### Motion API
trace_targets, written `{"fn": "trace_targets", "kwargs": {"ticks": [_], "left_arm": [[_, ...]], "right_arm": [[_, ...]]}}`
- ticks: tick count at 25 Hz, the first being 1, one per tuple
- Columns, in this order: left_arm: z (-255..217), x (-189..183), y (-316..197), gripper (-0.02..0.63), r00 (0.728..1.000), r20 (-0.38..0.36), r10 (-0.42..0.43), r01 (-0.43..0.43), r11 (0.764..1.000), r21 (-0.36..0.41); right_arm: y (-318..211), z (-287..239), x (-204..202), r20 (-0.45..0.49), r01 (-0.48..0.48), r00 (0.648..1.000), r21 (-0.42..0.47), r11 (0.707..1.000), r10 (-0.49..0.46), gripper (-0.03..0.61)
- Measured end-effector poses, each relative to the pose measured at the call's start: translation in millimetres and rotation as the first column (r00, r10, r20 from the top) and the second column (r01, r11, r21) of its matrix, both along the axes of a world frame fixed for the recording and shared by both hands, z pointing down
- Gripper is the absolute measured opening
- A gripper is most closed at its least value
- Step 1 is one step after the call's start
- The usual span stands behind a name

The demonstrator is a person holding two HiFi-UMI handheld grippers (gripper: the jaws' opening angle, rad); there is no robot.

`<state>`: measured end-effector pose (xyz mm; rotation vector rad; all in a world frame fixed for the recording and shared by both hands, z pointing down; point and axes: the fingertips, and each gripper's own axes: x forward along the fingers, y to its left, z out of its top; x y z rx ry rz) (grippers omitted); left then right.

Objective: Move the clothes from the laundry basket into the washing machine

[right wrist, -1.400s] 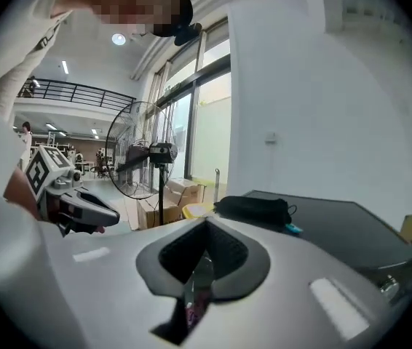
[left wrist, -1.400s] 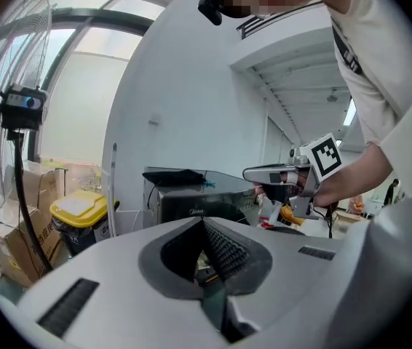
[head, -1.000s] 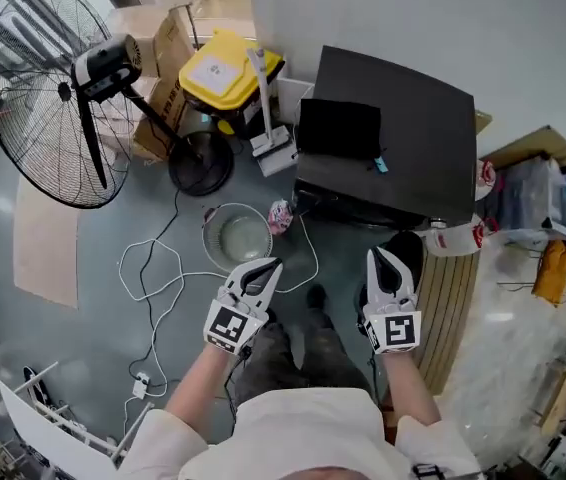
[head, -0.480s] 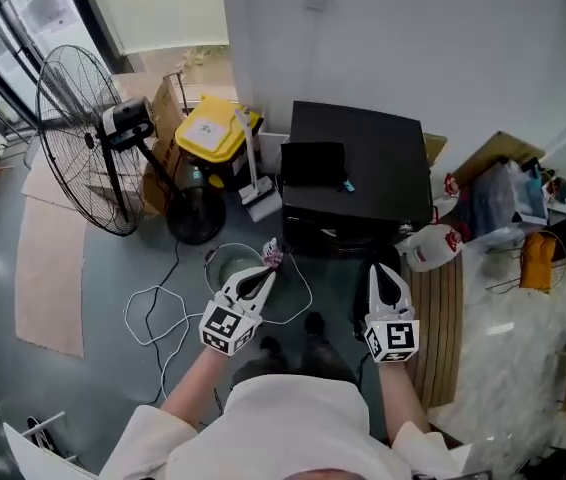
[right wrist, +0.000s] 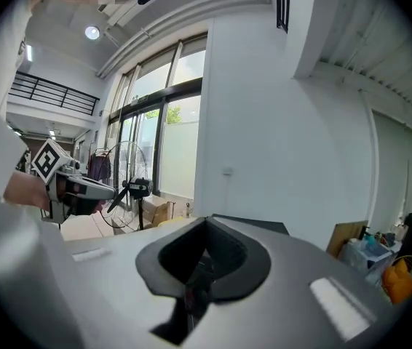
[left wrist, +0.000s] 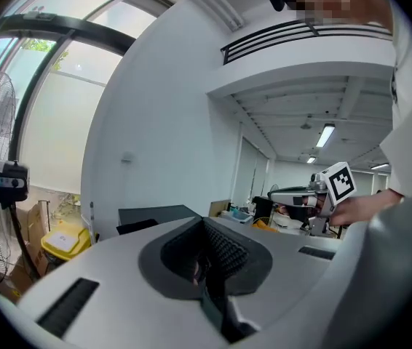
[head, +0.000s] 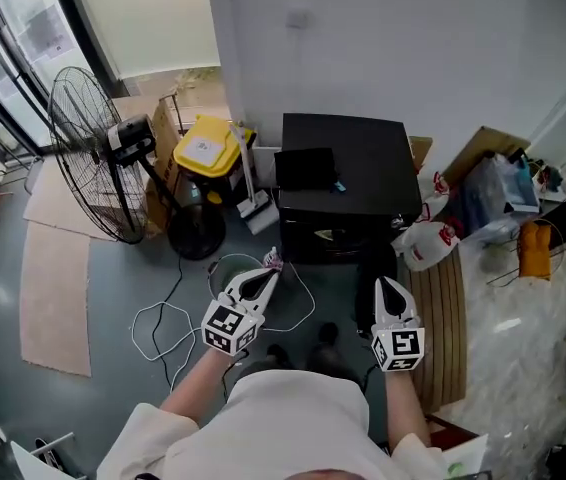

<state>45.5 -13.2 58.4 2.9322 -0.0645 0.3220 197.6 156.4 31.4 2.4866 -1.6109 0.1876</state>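
The black washing machine [head: 343, 168] stands against the white wall with its lid down and a black cloth [head: 305, 168] lying on top. On the floor in front of it sits a round clear basket [head: 225, 271], half hidden behind my left gripper [head: 266, 276]. A pink cloth [head: 274, 258] lies at the basket's rim. My right gripper [head: 384, 284] hangs in front of the machine's right side. Both grippers are shut with nothing in them, pointing nearly level at the machine. The machine's top [left wrist: 151, 215] shows beyond the left gripper [left wrist: 206, 266], and again [right wrist: 253, 225] beyond the right gripper [right wrist: 193, 276].
A big standing fan [head: 93, 158] and a yellow-lidded bin [head: 206, 148] stand to the left. A white cable [head: 163, 318] loops over the floor by my feet. A white jug [head: 423, 245], a slatted wooden board [head: 443, 328] and clutter lie to the right.
Both grippers have risen together and my view has pulled up and back from the floor. The basket, plainly seen a second ago, is now partly behind the left gripper.
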Motion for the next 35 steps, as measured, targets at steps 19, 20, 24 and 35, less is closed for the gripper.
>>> {"fn": "trace_targets", "kwargs": {"ticks": [19,20,24,35], "left_arm": [[-39,28,41,0.006,0.997,-0.035,-0.073,0.075,0.996,0.050],[-41,29,43,0.006,0.996,-0.040,-0.078,0.080,0.995,0.056],[-43,32,50,0.006,0.994,-0.048,-0.094,0.096,0.994,0.048],[-44,42,63,0.006,0.992,-0.051,-0.114,0.116,0.992,0.047]], "right_arm": [[60,-25,38,-0.028,0.040,0.999,-0.002,0.999,-0.040,0.012],[61,-26,40,-0.029,0.042,0.999,0.005,0.999,-0.042,0.011],[67,-26,44,-0.030,0.043,0.999,0.012,0.999,-0.042,0.011],[77,-30,56,-0.038,0.063,0.997,0.018,0.998,-0.062,0.011]]}}
